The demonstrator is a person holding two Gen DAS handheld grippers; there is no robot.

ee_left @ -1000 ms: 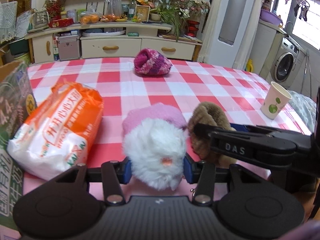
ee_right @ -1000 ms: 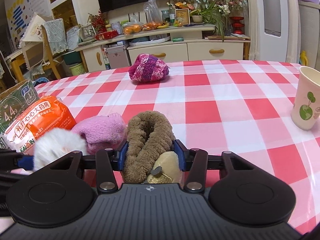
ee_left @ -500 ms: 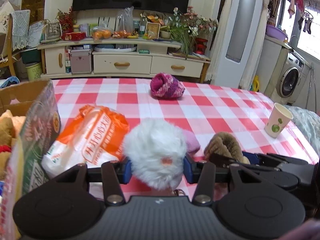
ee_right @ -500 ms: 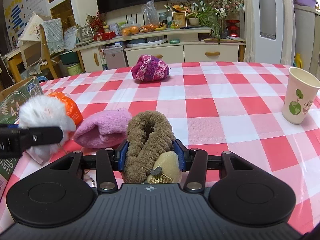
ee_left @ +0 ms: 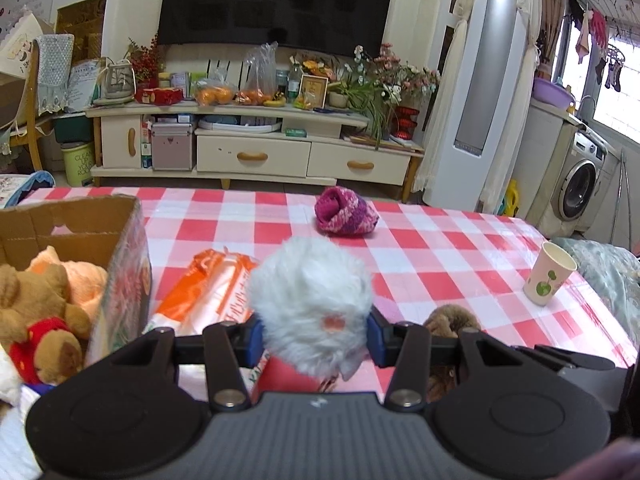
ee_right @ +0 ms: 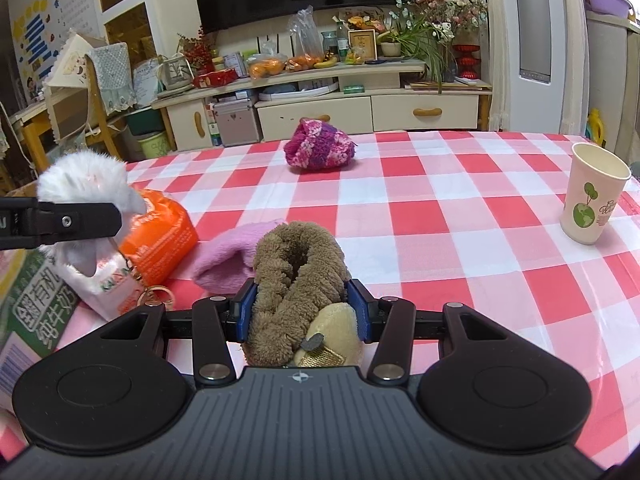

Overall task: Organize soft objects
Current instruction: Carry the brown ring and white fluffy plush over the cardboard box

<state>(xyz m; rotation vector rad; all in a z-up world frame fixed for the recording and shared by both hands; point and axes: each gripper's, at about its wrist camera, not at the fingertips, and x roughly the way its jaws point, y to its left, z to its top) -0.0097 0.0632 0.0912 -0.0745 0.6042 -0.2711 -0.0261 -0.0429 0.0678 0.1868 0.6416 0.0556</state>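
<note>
My left gripper (ee_left: 314,338) is shut on a white fluffy plush toy (ee_left: 310,300) and holds it in the air, right of an open cardboard box (ee_left: 124,240) that holds a brown teddy bear (ee_left: 36,312) and a peach plush. The white toy (ee_right: 86,184) and the left gripper also show at the left of the right wrist view. My right gripper (ee_right: 300,310) is shut on a brown furry soft toy (ee_right: 298,276) low over the table. A pink fuzzy item (ee_right: 232,256) lies just ahead of it. A magenta knitted item (ee_right: 320,149) lies further back.
An orange and white bag (ee_right: 160,236) lies on the red-checked tablecloth (ee_right: 440,208) beside the box. A paper cup (ee_right: 594,194) stands at the right edge. A TV cabinet (ee_left: 256,152) stands beyond the table's far edge.
My left gripper has lifted the white plush off the table and moved it up and left toward the box. My right gripper has stayed shut on the brown toy, almost still.
</note>
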